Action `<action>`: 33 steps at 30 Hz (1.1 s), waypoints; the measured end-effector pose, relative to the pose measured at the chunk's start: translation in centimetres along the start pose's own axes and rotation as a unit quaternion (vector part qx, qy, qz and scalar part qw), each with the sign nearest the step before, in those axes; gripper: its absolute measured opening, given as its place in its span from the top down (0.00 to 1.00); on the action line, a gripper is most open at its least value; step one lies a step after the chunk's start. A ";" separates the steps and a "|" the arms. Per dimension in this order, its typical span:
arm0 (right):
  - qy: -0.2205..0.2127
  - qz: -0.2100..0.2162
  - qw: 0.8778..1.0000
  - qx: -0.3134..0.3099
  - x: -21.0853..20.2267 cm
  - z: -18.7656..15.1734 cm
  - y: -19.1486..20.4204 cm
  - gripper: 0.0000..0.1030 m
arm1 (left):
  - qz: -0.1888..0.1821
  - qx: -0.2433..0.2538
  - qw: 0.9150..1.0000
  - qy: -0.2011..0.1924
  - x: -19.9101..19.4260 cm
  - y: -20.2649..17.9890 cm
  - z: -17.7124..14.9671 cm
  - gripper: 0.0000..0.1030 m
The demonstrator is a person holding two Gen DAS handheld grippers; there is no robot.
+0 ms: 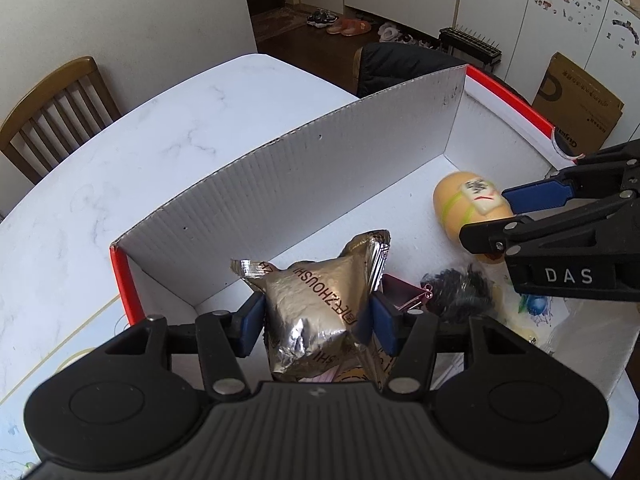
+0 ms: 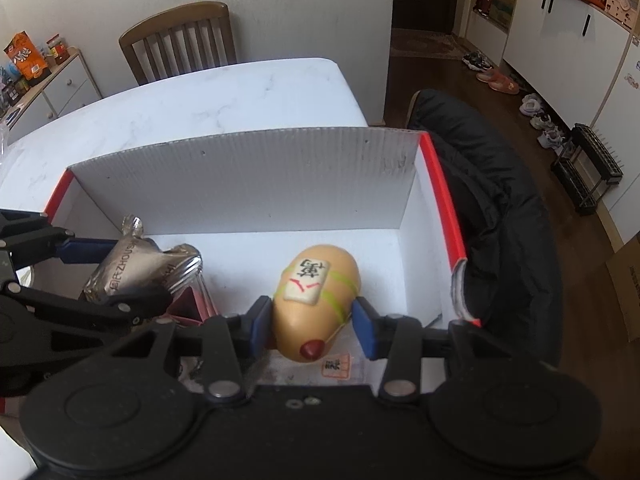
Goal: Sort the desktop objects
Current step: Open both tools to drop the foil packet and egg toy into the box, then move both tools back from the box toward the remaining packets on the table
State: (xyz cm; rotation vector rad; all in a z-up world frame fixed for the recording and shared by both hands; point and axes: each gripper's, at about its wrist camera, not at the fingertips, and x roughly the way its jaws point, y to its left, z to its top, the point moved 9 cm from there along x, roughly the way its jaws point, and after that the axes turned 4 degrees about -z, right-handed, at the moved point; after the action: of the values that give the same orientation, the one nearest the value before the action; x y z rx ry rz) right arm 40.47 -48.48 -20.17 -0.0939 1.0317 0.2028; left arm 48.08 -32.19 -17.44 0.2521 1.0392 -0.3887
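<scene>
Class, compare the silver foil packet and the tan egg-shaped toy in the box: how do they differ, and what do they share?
The foil packet is crinkled, shiny and angular; the egg-shaped toy is smooth, matte and rounded. The packet carries printed lettering; the toy has a white tile and green bands. The packet sits between the left gripper fingers, the toy between the right gripper fingers. Both are inside the white box.

Foil packet [image 1: 320, 312] left of toy [image 1: 472, 210], in box [image 1: 280, 184]

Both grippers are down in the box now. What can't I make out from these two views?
- Left wrist view: the foil packet hides what lies under it; the left gripper body covers the near box floor.
- Left wrist view: the right gripper covers part of the toy.
- Right wrist view: a gap shows at the toy's right; pad contact on the left is unclear.
</scene>
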 end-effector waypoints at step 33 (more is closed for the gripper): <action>-0.089 0.047 0.995 0.012 -11.0 -2.3 2.9 0.42 | -0.061 -0.051 0.991 -0.109 -11.1 0.3 -3.0 0.36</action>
State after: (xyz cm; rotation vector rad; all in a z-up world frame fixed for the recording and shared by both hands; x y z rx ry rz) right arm 32.47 -47.43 -11.79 -0.0057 0.8606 0.2794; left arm 40.94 -28.63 -9.23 0.0531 0.8577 -0.4618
